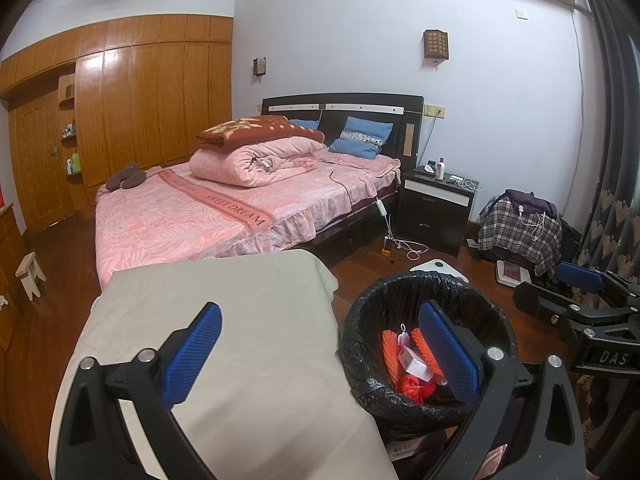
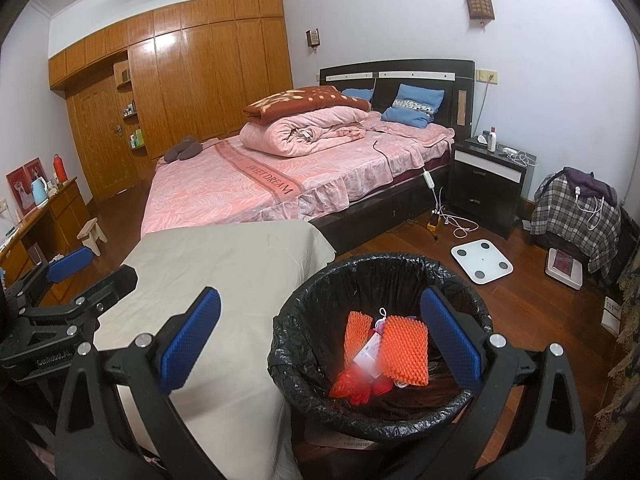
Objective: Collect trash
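A bedroom with a dark wooden floor (image 2: 400, 236) spreads out ahead: a bed (image 2: 280, 184) in pink sheets against the far wall, a wooden wardrobe (image 2: 208, 68) beyond it, and a black nightstand (image 2: 486, 184) off past the right-hand fingertips. Just below both grippers sits a table draped in a beige cloth (image 2: 224, 280), and beside it a trash bin (image 2: 400, 420) lined with a black bag. The left gripper (image 1: 320, 354) hangs with its blue pads spread wide and nothing between them, one finger over the cloth and the other over the bin's mouth; the right gripper (image 2: 320, 334) is likewise wide open and empty, its right finger above the bin's interior. Inside the bin, between and just beyond the fingertips, lie orange foam netting (image 2: 404, 346), a small tagged packet (image 2: 370, 348) and a crumpled red mesh bag (image 2: 352, 386) (the printing on the tag is too small to read). Judging from this, the drop-off step looks complete, since the cloth shows no litter left on it. The next move likely calls for finding any remaining trash elsewhere, or else gathering the bag's rim to lift it out; which of the two cannot be told from here.
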### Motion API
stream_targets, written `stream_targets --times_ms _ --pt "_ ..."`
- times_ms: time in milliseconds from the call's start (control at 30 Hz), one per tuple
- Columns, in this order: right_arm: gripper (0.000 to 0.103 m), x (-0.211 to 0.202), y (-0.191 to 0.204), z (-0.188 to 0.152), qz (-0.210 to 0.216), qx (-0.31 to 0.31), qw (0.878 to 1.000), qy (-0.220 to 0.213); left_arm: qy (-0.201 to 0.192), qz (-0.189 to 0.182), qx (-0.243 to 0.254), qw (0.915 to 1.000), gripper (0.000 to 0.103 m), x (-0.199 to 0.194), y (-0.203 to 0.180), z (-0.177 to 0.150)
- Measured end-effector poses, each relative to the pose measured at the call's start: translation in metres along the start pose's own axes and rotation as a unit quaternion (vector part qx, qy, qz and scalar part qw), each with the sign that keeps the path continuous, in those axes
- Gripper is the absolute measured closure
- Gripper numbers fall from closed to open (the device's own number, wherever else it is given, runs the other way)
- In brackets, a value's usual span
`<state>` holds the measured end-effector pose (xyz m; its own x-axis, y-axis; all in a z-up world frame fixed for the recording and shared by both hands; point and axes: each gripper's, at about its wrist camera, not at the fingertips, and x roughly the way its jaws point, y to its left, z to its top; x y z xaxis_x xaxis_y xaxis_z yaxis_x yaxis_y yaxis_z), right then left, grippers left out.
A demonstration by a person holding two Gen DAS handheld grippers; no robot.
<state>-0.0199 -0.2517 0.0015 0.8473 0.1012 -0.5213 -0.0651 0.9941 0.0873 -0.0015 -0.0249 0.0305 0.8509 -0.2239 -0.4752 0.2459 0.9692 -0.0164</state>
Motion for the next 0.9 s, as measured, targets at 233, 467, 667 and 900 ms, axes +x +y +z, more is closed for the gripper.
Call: stream_targets --times_ms 233,467,667,900 --pt "0.006 -0.0006 0.0008 0.0003 0.0 0.001 1.0 0.002 0.001 0.0 0.0 1.0 0.006 -0.0001 0.0002 -0.0008" --pt "0.006 -0.0008 0.0008 0.001 0.0 0.001 1.0 0.002 0.001 0.0 0.0 1.0 0.006 0.0003 -0.0009 -0.0015" --pt "0.006 -0.001 0.0008 0.0016 0.0 0.002 1.0 0.003 0.002 0.0 -0.001 1.0 0.006 -0.0004 -0.0002 -0.0013" --pt "0.006 -0.0003 -0.0006 0.0027 0.001 0.003 1.0 0.004 0.004 0.0 -0.001 1.0 0.006 -0.0008 0.0005 -0.0012"
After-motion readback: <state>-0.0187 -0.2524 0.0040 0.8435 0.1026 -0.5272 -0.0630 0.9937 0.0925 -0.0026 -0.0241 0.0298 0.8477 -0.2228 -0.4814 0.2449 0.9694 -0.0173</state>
